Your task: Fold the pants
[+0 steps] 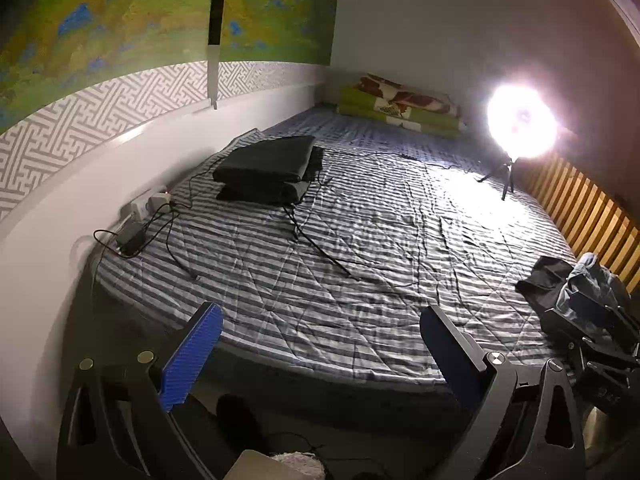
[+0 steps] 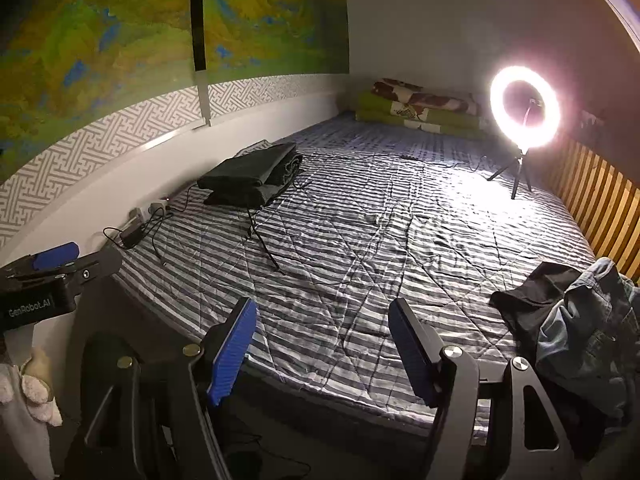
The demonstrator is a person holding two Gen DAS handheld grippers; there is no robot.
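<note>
bed [image 1: 360, 248]: two folded dark pants [image 1: 268, 160] stacked near wall; unfolded heap [image 2: 572, 320] at right edge
left gripper [image 1: 320, 344]: released, empty
right gripper [image 2: 322, 344]: released, empty

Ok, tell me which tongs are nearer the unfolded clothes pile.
Right. The right tongs sit just left of the clothes pile; the left tongs are farther left.

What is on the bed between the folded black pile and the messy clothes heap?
Mostly bare striped bedspread, crossed by thin black cables trailing from the folded black pile toward the messy clothes heap. The right wrist view shows it best.
</note>
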